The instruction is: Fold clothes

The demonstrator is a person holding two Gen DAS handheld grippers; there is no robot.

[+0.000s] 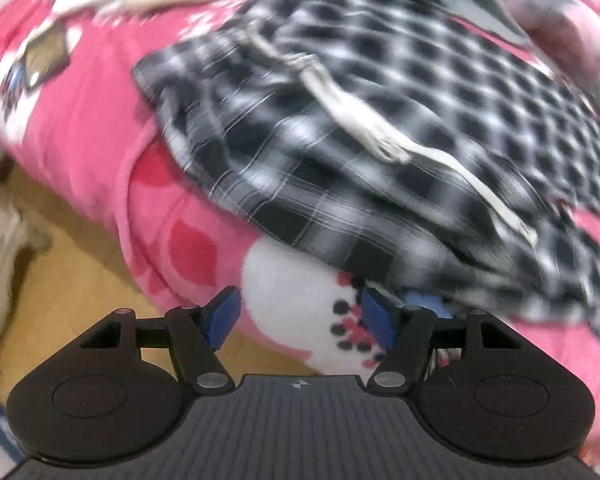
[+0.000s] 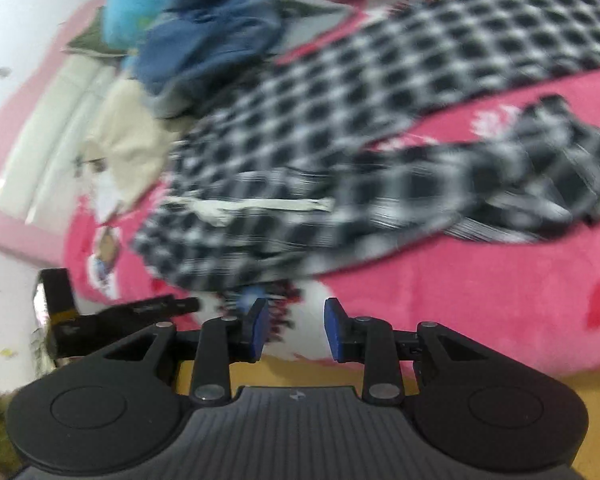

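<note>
On the pink blanket (image 1: 100, 152), seen from the left wrist, the black-and-white checked trousers (image 1: 380, 128) lie spread just ahead of the left gripper (image 1: 300, 320), reaching up and away to its right. The waistband end sits nearest, with a pale drawstring (image 1: 380, 136) trailing across the cloth along the same diagonal. The left gripper's jaws stand spread with nothing between them, and its right blue pad (image 1: 376, 318) sits right at the lowest fold of the checked cloth; whether it touches is too blurred to call. Wooden floor (image 1: 72, 280) shows below left, so the blanket drapes over the edge of what looks like a bed.

Over to the right wrist view: the checked trousers (image 2: 340, 140) again lie ahead, long axis running from the waistband near the lower left up to the far right, one leg stretched toward the top corner, the other crumpled beneath it. The drawstring (image 2: 260, 206) lies crosswise near the waist. The right gripper (image 2: 296, 330) hangs over the blanket's edge (image 2: 480, 300), jaws parted and empty, apart from the cloth. The other gripper's black body (image 2: 112, 312) shows at the left, near the waistband. By these views the left gripper looks the nearer, so the waist corner probably falls to it. Behind the trousers a blue denim garment (image 2: 208, 40), a bright blue soft item (image 2: 136, 4) and cream cloth (image 2: 128, 140) are heaped, near a pale surface at the far left, likely a wall.
</note>
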